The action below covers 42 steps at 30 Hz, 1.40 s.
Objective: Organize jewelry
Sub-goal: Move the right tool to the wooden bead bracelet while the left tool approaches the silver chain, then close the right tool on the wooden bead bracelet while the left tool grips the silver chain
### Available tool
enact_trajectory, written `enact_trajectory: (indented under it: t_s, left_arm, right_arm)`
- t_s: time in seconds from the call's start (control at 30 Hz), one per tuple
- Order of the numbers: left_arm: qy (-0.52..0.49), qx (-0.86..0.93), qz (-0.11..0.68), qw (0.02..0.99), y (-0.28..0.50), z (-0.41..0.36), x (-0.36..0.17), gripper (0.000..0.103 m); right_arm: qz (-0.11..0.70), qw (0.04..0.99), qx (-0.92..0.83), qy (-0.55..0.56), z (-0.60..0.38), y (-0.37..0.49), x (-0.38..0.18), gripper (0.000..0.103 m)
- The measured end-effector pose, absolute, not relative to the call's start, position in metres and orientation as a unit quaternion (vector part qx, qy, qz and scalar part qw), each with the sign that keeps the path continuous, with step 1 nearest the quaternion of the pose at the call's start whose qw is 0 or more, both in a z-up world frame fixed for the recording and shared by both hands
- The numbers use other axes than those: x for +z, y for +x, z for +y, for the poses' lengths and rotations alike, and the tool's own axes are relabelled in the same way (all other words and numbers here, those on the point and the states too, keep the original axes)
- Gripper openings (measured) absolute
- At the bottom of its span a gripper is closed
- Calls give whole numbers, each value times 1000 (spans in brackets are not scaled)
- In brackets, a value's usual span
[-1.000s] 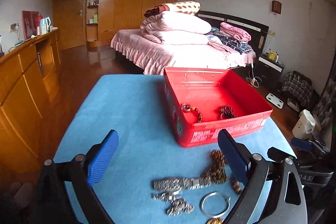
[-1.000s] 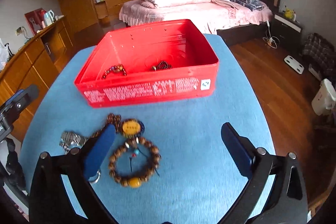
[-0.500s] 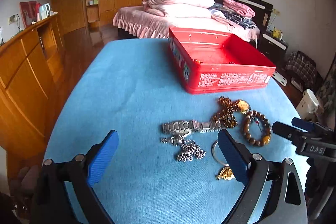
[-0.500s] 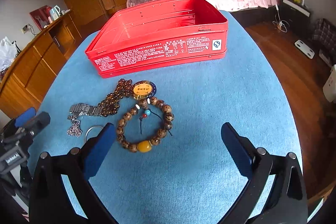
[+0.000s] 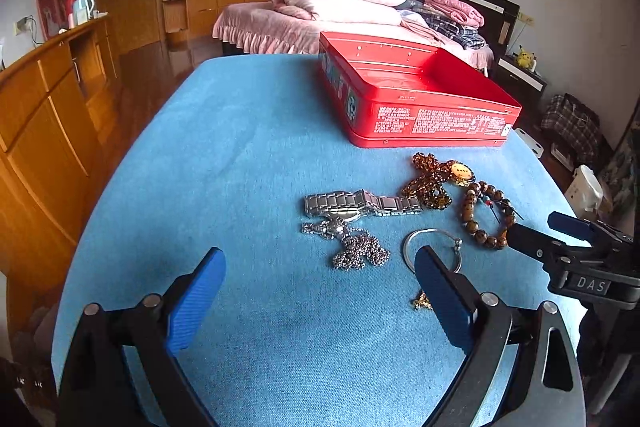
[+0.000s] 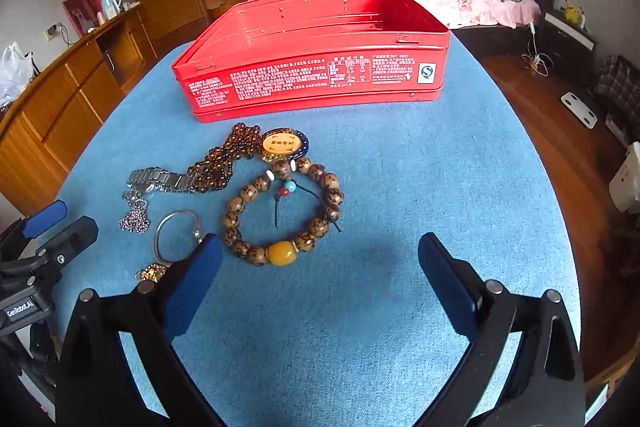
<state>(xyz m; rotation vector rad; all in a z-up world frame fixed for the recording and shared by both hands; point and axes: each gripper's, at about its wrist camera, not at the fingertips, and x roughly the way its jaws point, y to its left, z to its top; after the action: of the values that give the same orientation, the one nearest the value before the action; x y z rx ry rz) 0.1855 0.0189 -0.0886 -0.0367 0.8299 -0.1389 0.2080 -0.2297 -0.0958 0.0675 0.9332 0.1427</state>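
Note:
A red tin (image 5: 420, 115) (image 6: 312, 75) stands open on the blue table. In front of it lie a steel watch (image 5: 352, 205), a silver chain (image 5: 356, 253), a silver bangle (image 5: 432, 231), a brown bead necklace with a yellow pendant (image 6: 280, 145) and a wooden bead bracelet (image 6: 282, 253) with an amber bead. My left gripper (image 5: 320, 259) hovers open just short of the chain and bangle. My right gripper (image 6: 320, 243) hangs above the bracelet's near edge. Its jaws are closing, still wide, and the pads touch nothing.
A small gold piece (image 5: 420, 301) lies by my left gripper's right finger. The table's blue cloth (image 6: 440, 187) stretches bare to the right of the jewellery. Wooden cabinets (image 5: 48, 107) line the left, and a bed (image 5: 340, 11) with folded quilts stands behind the table.
Both grippers have sunk toward the table and drawn nearer the jewellery. The tin now shows its side wall, and the pieces inside it are no longer in sight.

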Motion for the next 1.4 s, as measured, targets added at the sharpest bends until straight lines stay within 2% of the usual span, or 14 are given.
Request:
enact_trajectory:
  t_s: [0.03, 0.1, 0.33, 0.7, 0.77, 0.83, 1.0, 1.07, 1.1, 1.17, 1.23, 1.27, 1.33, 1.4]
  left_arm:
    - [-19, -69, 404, 912, 186, 19, -90, 94]
    - [-19, -68, 405, 912, 186, 19, -91, 94]
    - [-14, -70, 406, 911, 189, 17, -94, 93]
    - [-18, -80, 420, 904, 198, 11, -103, 92]
    - [-20, -83, 426, 901, 201, 11, -104, 86]
    - [-27, -91, 438, 894, 204, 10, -108, 79]
    - [-42, -101, 451, 886, 210, 10, -114, 76]
    - [-41, -102, 451, 885, 212, 9, -115, 74]
    - [-41, -100, 452, 885, 213, 9, -115, 71]
    - [-30, -93, 453, 886, 216, 9, -115, 56]
    - [-28, -103, 454, 885, 218, 7, -115, 49]
    - [-29, -109, 455, 884, 218, 7, -114, 37]
    - [-53, -135, 461, 875, 219, 10, -115, 21]
    - [-65, -142, 465, 872, 219, 12, -115, 19]
  right_arm:
    - [451, 889, 71, 35, -231, 209, -96, 84]
    - [459, 884, 74, 43, -233, 212, -99, 78]
    - [466, 881, 70, 49, -238, 220, -103, 65]
    - [471, 881, 41, 1, -224, 232, -109, 60]
    - [468, 883, 41, -6, -222, 231, -110, 58]
    - [465, 884, 47, -5, -223, 230, -110, 49]
    - [456, 887, 72, 5, -231, 228, -108, 25]
    - [456, 887, 76, 11, -233, 228, -108, 21]
    - [456, 887, 77, 13, -234, 228, -107, 20]
    - [457, 886, 78, 19, -236, 228, -107, 20]
    - [457, 886, 77, 19, -237, 228, -107, 20]
    - [457, 886, 77, 17, -236, 228, -107, 20]
    - [457, 886, 77, 16, -235, 228, -107, 20]
    - [457, 886, 78, 19, -236, 229, -108, 20]
